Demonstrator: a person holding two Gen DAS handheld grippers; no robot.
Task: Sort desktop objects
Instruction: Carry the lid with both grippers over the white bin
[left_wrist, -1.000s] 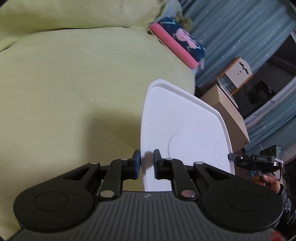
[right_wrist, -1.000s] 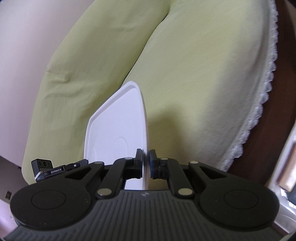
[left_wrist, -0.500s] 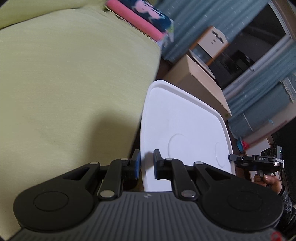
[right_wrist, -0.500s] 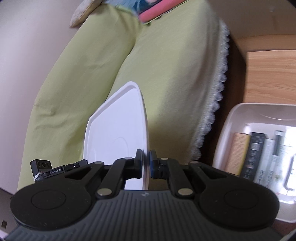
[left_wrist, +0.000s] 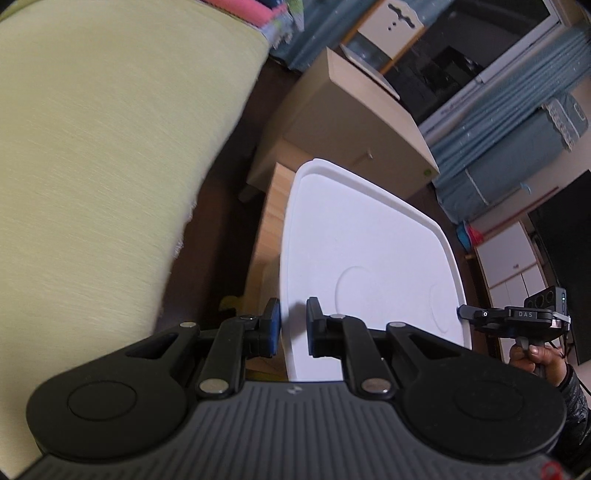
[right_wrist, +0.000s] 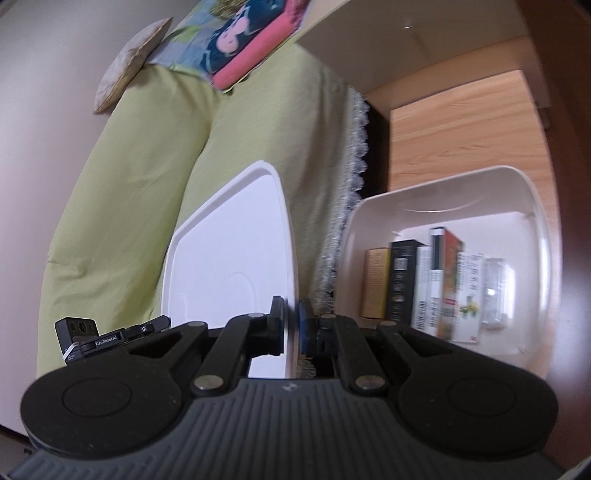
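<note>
White lid held edge-on between both claws: left claw clamps its left rim, right claw its right rim; bin lies right.

A bed under a yellow-green cover fills the left, with a folded pink blanket on it. Beyond stand a beige cabinet, blue curtains and a dark window.

Soft, even indoor light; fisheye bending at the edges.
I see motion blur on the green bedcover and shelf.
</note>
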